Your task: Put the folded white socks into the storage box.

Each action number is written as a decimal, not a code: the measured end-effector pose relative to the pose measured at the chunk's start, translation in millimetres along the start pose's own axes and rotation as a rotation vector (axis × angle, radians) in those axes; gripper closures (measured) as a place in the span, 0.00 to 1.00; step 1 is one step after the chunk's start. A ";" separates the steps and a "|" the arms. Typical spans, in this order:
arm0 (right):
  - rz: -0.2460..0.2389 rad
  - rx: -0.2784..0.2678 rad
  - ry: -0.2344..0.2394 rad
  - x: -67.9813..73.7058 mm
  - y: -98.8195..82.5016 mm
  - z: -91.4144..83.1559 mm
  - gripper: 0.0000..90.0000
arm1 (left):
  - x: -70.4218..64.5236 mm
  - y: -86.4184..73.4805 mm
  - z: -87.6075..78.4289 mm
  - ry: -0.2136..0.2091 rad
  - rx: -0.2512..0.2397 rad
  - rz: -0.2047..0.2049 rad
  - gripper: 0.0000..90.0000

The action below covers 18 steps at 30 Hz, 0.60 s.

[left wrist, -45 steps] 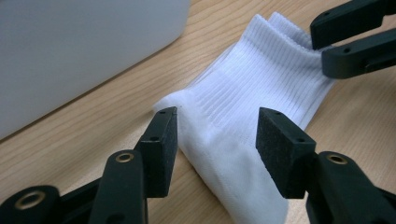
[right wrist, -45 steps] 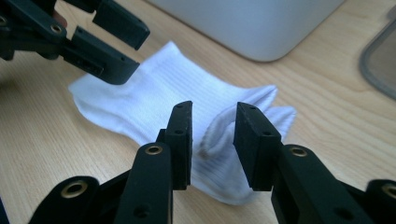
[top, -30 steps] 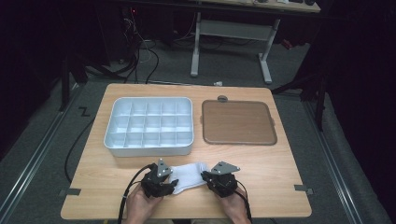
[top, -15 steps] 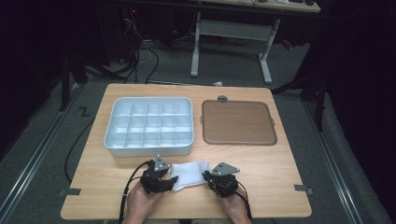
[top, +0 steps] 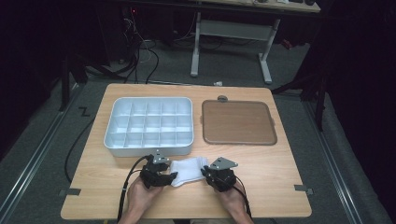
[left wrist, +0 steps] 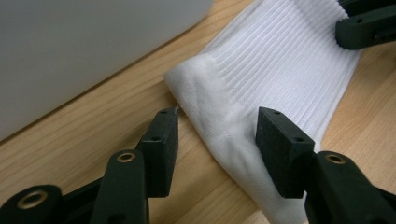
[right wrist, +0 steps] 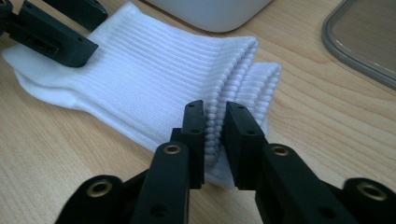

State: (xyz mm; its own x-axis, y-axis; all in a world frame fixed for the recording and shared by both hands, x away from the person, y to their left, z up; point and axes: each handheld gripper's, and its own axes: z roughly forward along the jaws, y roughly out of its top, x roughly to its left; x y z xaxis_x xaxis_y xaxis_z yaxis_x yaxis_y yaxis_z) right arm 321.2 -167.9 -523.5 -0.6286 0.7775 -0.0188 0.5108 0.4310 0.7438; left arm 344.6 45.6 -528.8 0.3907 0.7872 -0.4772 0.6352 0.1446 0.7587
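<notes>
A white ribbed sock point(top: 189, 169) lies folded flat near the table's front edge, between my two grippers. My left gripper point(top: 172, 176) is at the sock's left end. Its pads point(left wrist: 161, 140) stand apart, one at the sock's point(left wrist: 280, 60) corner and the other resting on the fabric, without pinching it. My right gripper point(top: 204, 171) is at the cuff end. Its jaws point(right wrist: 215, 114) have just been opening a little, and the doubled ribbed cuff point(right wrist: 233, 74) is still caught between the pads.
A white compartment tray point(top: 149, 150) stands just behind the sock, its compartments bare. To its right lies a flat brown lid point(top: 238, 122) with a grey rim. Bare wood stretches to the right of my right hand, up to the table edge point(top: 306, 205).
</notes>
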 end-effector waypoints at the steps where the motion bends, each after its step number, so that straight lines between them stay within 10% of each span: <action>1: 0.000 -0.006 0.002 0.1 -0.1 -0.8 0.79 | -0.4 1.0 -0.3 -0.002 -0.004 0.002 0.55; 18: -0.009 -0.053 0.085 22.5 25.8 -9.6 0.90 | 11.5 26.0 8.8 -0.005 -0.034 -0.101 0.55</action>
State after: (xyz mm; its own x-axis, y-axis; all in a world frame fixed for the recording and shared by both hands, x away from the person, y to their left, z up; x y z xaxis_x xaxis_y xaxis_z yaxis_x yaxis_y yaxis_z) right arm 314.6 -143.7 -498.3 -0.6820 0.7307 0.0292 0.4742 0.4116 0.7783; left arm 371.4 53.1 -518.5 0.3291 0.7643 -0.5545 0.6490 0.2435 0.7208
